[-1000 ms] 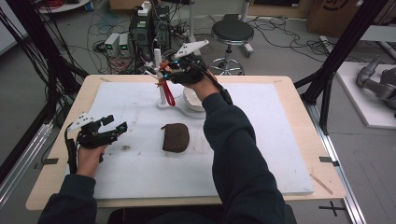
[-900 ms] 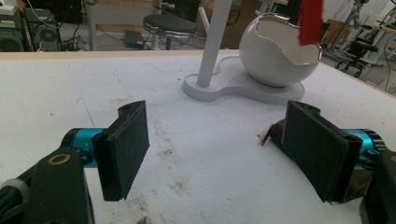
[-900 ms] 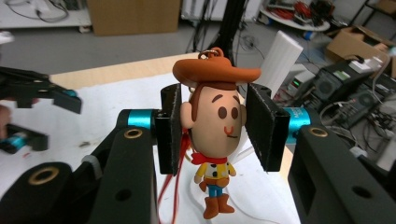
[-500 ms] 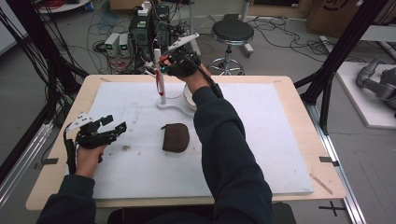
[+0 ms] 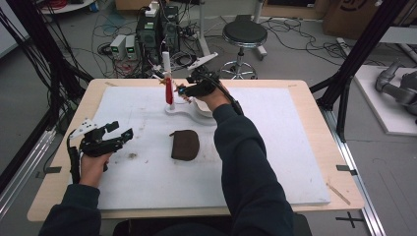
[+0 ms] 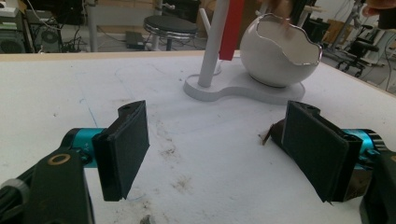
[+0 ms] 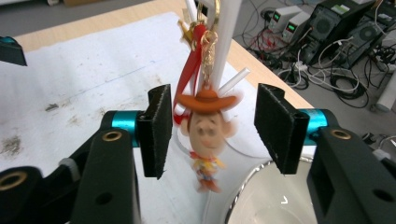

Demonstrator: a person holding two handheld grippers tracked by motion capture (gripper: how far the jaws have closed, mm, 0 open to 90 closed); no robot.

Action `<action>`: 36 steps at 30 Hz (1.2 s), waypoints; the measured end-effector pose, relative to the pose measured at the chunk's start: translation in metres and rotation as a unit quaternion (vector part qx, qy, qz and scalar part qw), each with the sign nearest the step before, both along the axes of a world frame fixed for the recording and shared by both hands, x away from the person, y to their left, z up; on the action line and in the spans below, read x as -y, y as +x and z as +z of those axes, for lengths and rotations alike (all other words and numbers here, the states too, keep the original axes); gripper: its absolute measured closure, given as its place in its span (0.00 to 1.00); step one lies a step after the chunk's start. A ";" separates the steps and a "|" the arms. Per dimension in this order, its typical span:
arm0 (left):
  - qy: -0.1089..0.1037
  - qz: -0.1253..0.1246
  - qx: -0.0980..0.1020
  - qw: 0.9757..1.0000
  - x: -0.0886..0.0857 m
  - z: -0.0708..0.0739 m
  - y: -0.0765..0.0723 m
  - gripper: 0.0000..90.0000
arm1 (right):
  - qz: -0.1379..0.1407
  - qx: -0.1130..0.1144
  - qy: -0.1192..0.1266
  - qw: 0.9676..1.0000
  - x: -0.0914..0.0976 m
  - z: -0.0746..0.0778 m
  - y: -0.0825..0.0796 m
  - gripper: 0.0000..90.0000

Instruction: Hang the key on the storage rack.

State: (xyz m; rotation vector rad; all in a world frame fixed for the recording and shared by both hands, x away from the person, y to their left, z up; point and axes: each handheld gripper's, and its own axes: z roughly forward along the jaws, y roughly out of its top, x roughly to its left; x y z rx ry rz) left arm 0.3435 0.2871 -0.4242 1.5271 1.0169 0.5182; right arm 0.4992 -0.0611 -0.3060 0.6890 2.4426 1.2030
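Opening just now, my right gripper (image 7: 210, 135) has let go of the cowboy keychain (image 7: 205, 135), which hangs between its pads on the white stand (image 5: 167, 78). My left gripper (image 6: 215, 158) stands released over the white table (image 5: 295, 147).

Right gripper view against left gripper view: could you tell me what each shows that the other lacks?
Right gripper view: a cowboy-figure keychain hangs between the open jaws of the right gripper, which have just been opening. Left gripper view: the open left gripper and a brown pouch behind one jaw. Shared: the white post stand and white eggshell-shaped bowl.
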 end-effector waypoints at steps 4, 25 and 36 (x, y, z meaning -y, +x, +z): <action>-0.003 -0.001 0.000 1.000 0.001 0.000 0.000 0.26 | -0.008 -0.001 0.010 1.000 0.017 -0.001 -0.007 0.52; -0.007 -0.007 0.014 1.000 0.004 0.004 -0.003 0.24 | -0.125 -0.003 0.059 0.990 0.183 -0.067 -0.098 0.23; 0.001 -0.019 0.018 1.000 0.014 0.006 -0.005 0.24 | -0.154 0.005 0.070 0.986 0.205 -0.081 -0.111 0.23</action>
